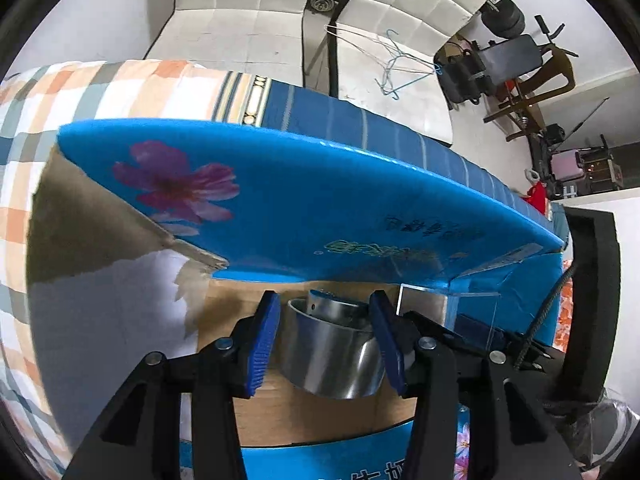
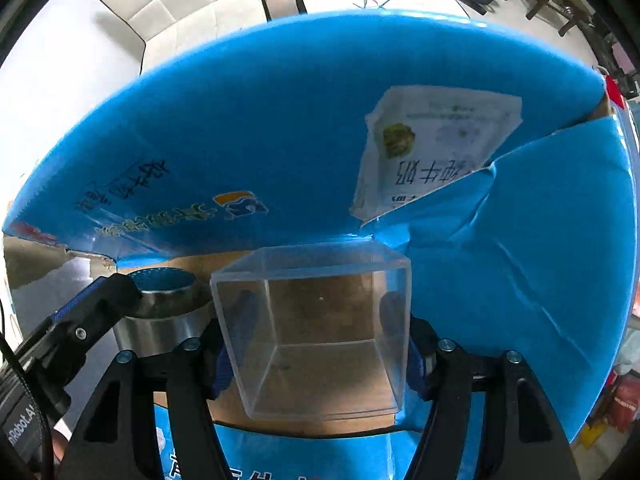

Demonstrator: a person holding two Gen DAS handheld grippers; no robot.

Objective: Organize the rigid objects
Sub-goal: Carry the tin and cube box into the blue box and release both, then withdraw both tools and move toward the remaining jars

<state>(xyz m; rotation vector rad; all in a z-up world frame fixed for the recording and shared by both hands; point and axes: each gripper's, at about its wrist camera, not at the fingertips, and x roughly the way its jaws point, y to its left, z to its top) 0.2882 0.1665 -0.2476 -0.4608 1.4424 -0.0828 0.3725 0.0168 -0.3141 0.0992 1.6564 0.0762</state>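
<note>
A blue cardboard box [image 1: 304,208] with open flaps lies on a bed. My left gripper [image 1: 326,334] has its blue pads on both sides of a shiny metal cup [image 1: 332,350] inside the box, over the brown floor. The cup also shows in the right wrist view [image 2: 160,312], with the left gripper [image 2: 92,312] by it. My right gripper [image 2: 316,332] is shut on a clear plastic cube box [image 2: 316,328], held inside the blue box [image 2: 280,140] to the right of the cup. The clear box edge shows in the left wrist view [image 1: 448,300].
A checked orange and white blanket [image 1: 72,92] covers the bed on the left. A white padded sofa [image 1: 256,12], wire hangers [image 1: 392,64] and exercise gear [image 1: 508,64] lie behind. A white label [image 2: 436,148] is stuck on the box's flap.
</note>
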